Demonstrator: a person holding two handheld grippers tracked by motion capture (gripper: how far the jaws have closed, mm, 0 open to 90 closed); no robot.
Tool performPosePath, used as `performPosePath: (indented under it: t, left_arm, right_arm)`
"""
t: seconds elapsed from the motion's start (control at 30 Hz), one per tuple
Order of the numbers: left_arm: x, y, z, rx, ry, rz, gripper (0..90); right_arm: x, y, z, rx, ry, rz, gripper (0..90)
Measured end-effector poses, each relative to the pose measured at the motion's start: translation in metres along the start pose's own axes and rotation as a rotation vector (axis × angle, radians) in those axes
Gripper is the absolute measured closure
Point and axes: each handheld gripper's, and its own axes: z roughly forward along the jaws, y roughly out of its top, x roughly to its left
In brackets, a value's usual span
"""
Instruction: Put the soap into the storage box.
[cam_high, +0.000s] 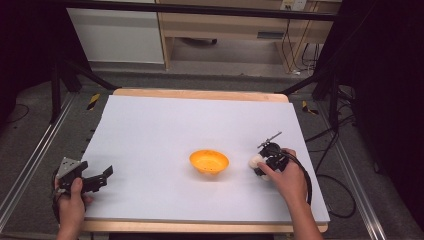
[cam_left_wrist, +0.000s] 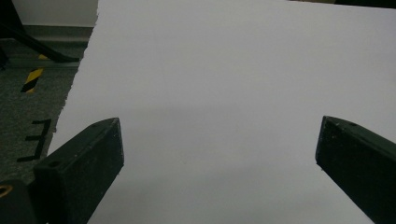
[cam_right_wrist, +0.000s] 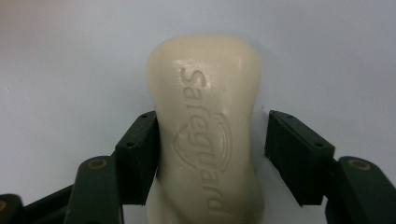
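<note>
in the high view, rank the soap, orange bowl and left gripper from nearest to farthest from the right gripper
1. Soap, between the right gripper's jaws.
2. Orange bowl, mid-table to its left.
3. Left gripper, at the table's near left edge.

Left gripper (cam_high: 100, 176) jaws wide apart, right gripper (cam_right_wrist: 212, 154) jaws nearly closed

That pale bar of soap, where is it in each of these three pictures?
High view: the soap lies right of the orange bowl, at the right tool.
Left gripper view: no soap here; the open jaws frame bare white table sheet.
Right gripper view: centre, between the jaws; left touches, right shows a gap.
Shared landmark: the white sheet.
</note>
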Motion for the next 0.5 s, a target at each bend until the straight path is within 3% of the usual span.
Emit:
performPosePath:
  t: [0.17,0.37,0.5]
  left_arm:
    - [-0.0001,0.0,0.0001,0.001,-0.001,0.002,0.6]
    - [-0.0001,0.0001,0.0002,0.002,-0.002,0.003,0.5]
    - [-0.0001,0.0001,0.0002,0.002,-0.002,0.003,0.6]
  right_arm:
    - [0.0011,0.0001,0.0003,0.003,-0.006,-0.014,40.7]
    - [0.0009,-0.0017,0.0003,-0.009,0.01,0.003,40.7]
    - [0.0012,0.0008,0.0003,0.011,-0.001,-0.006,42.6]
